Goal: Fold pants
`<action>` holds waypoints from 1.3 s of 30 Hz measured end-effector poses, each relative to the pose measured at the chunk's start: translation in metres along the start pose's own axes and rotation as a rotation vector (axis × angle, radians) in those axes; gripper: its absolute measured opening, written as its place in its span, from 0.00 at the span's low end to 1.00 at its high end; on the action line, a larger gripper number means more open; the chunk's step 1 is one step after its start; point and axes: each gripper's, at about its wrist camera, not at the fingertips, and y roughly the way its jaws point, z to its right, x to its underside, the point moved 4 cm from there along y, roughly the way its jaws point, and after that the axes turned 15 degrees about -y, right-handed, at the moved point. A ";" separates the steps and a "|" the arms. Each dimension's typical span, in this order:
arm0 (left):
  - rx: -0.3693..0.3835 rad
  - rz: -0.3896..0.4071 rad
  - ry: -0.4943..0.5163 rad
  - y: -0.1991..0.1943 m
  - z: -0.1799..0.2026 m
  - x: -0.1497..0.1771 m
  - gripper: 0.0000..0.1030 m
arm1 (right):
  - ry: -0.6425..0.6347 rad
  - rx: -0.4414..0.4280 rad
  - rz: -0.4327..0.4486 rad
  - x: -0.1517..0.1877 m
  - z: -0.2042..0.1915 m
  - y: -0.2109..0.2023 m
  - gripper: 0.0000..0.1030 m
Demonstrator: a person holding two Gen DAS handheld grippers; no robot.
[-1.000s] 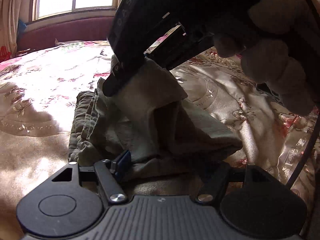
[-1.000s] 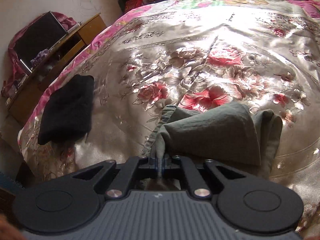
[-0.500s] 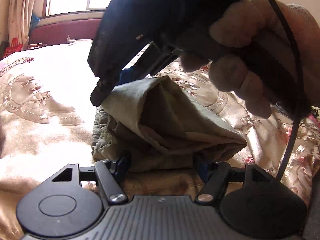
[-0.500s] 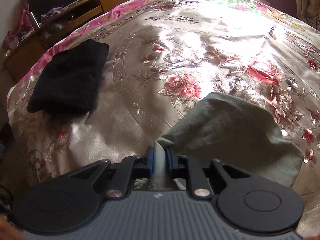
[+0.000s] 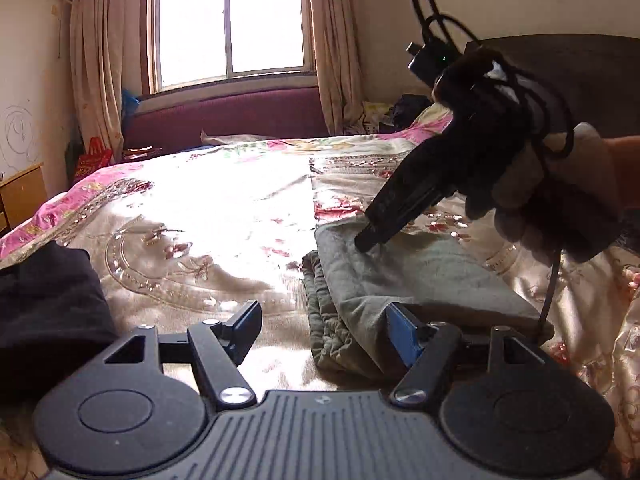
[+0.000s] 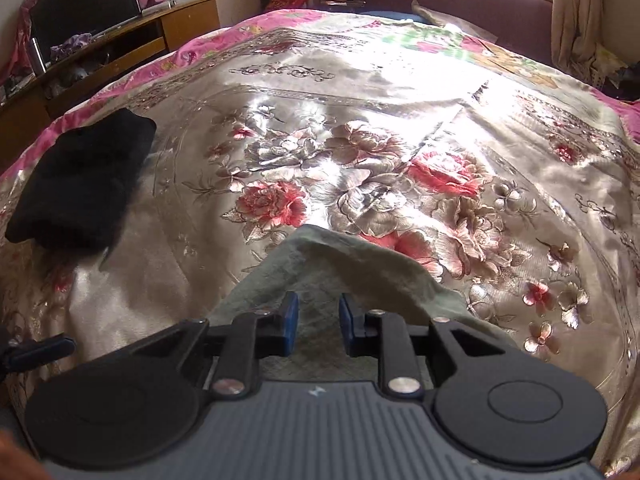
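The olive-grey pants (image 5: 424, 280) lie folded in a flat stack on the flowered bedspread (image 5: 224, 216). My left gripper (image 5: 324, 332) stands open at their near left corner; its blue right pad (image 5: 402, 334) is against the cloth and grips nothing. In the same view a gloved hand (image 5: 532, 200) holds my right gripper (image 5: 366, 242), tips down on the top layer. In the right wrist view the right gripper (image 6: 319, 320) has its jaws opening over the pants (image 6: 320, 268). Cloth shows in the gap, and the pads do not press on it.
A folded black garment (image 5: 48, 304) (image 6: 80, 188) lies on the bed to the left. A wooden cabinet (image 6: 120, 52) stands beyond the bed's left side. A maroon bench (image 5: 224, 116) sits under the window, and a dark headboard (image 5: 580, 72) is at right.
The right gripper let go of the pants' fold and its jaws parted; the lifted layer now lies flat. The left gripper drew back and up, off to the stack's left corner.
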 end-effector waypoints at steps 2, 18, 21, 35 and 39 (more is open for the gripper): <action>0.020 0.027 0.010 0.000 0.000 -0.010 0.80 | 0.007 -0.007 -0.011 0.000 0.003 0.018 0.23; -0.066 -0.210 -0.071 0.087 -0.015 0.019 0.84 | 0.096 -0.048 0.034 0.033 0.025 0.002 0.26; -0.068 -0.227 -0.117 0.083 -0.016 0.014 0.84 | 0.155 -0.057 0.005 0.044 0.036 0.014 0.26; -0.206 -0.295 -0.059 0.106 0.003 -0.005 0.84 | 0.215 -0.058 0.055 0.034 0.039 0.031 0.29; -0.212 -0.294 -0.040 0.103 0.012 -0.006 0.84 | 0.203 -0.029 0.098 0.041 0.037 0.002 0.29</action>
